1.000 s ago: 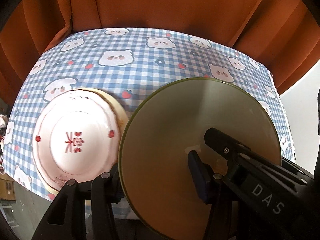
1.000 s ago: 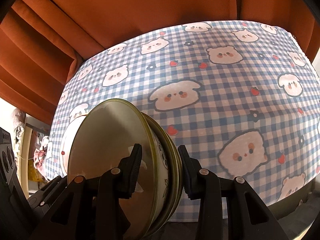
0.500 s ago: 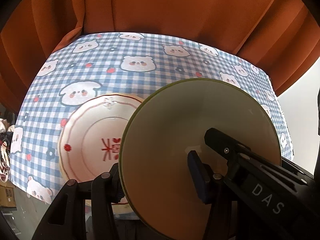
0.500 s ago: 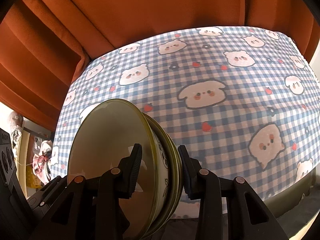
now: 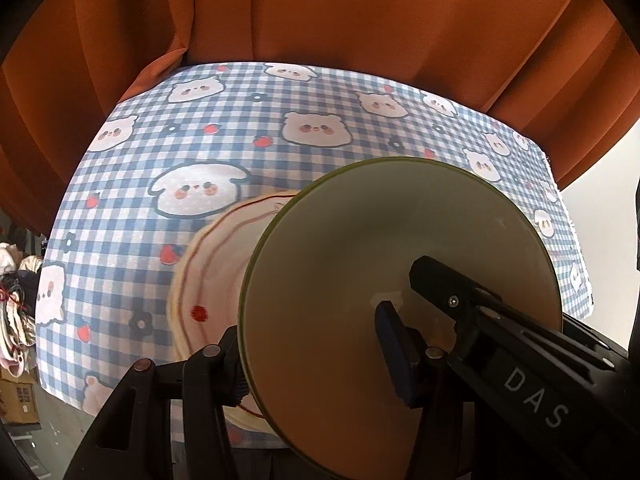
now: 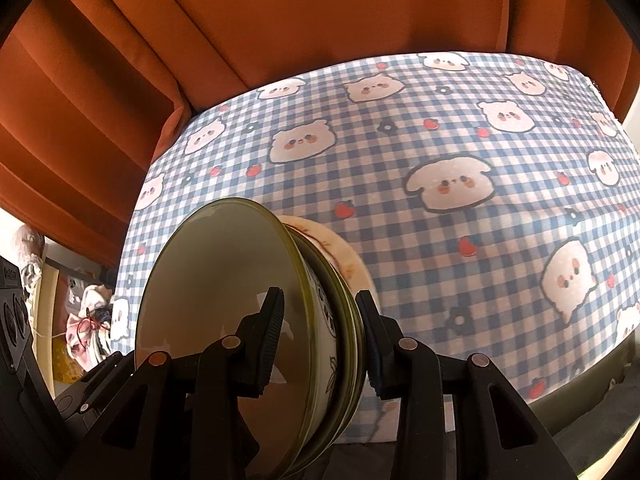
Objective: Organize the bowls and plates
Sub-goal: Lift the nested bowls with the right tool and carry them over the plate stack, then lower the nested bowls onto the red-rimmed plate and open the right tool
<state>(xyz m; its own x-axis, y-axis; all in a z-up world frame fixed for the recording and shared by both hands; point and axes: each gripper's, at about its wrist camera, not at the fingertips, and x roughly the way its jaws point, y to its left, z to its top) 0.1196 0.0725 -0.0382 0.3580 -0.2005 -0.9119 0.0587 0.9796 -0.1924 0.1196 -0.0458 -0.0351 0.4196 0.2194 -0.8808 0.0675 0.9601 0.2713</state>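
Note:
A stack of cream bowls with green rims hangs tilted above the table, held from both sides. My left gripper is shut on its near rim, blue pad inside, other finger outside. My right gripper is shut on the same bowl stack, one finger inside the top bowl and one behind the stack. In the left wrist view a finger of the right gripper reaches into the bowl. A cream plate with a red-lined wavy rim lies on the checked tablecloth, partly hidden under the bowls; its edge peeks out behind them.
The blue-and-white checked tablecloth with bear prints covers the table. Orange curtains hang right behind its far edge. Left of the table, clutter and boxes sit on the floor. The table's right edge drops off.
Both grippers carried the bowl stack leftward across the table. The red-rimmed plate, clear to the left a second ago, now lies partly under the bowls. Both grips are unchanged.

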